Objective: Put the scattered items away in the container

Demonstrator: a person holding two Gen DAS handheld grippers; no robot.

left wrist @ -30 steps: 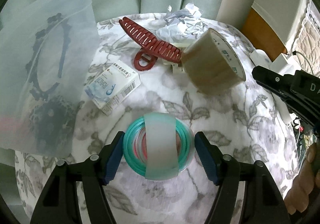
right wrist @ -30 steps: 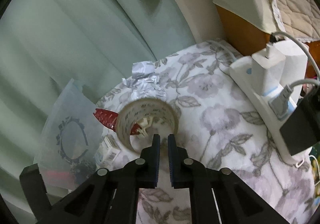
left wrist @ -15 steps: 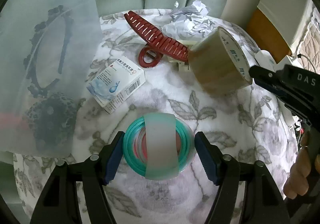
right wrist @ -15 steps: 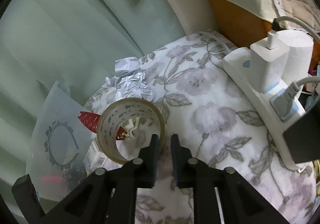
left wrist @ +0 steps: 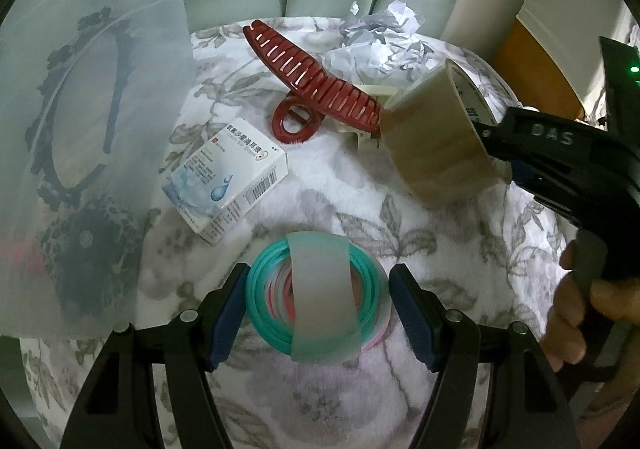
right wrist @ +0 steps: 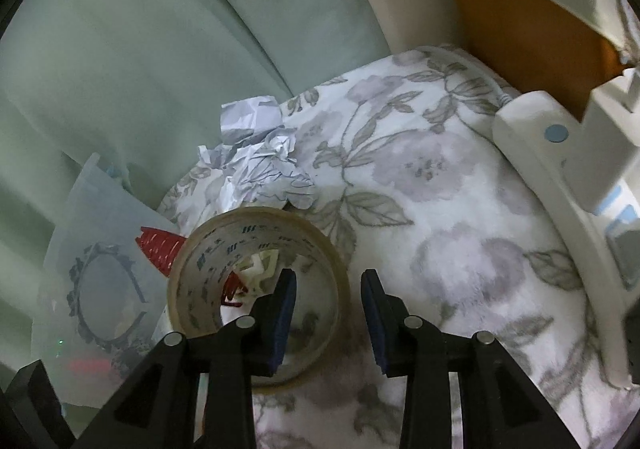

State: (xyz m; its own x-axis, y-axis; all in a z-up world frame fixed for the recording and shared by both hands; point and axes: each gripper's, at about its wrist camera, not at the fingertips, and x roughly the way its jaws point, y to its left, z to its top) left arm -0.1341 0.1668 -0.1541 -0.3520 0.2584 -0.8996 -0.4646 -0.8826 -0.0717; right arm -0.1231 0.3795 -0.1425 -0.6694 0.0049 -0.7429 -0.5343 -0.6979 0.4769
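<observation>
My left gripper [left wrist: 318, 299] is open, its pads on either side of a bundle of teal and pink hair rings [left wrist: 318, 293] lying on the floral cloth. My right gripper [right wrist: 328, 307] is open, one finger inside the brown tape roll [right wrist: 256, 289] and one outside its wall; the roll [left wrist: 436, 137] stands on edge. A red hair claw [left wrist: 316, 89], a white medicine box [left wrist: 228, 177] and crumpled paper [left wrist: 380, 41] lie beyond. A frosted translucent container [left wrist: 80, 129] stands at the left, dark items showing through it.
A white power strip [right wrist: 560, 185] with plugs lies along the right edge of the floral cloth [right wrist: 440, 229]. Green curtains [right wrist: 160, 49] hang behind. A cream hair clip [left wrist: 372, 97] lies behind the tape roll.
My right gripper has opened from shut and now straddles the tape roll's wall. The left gripper has stayed around the hair rings, with the view shifted slightly closer.
</observation>
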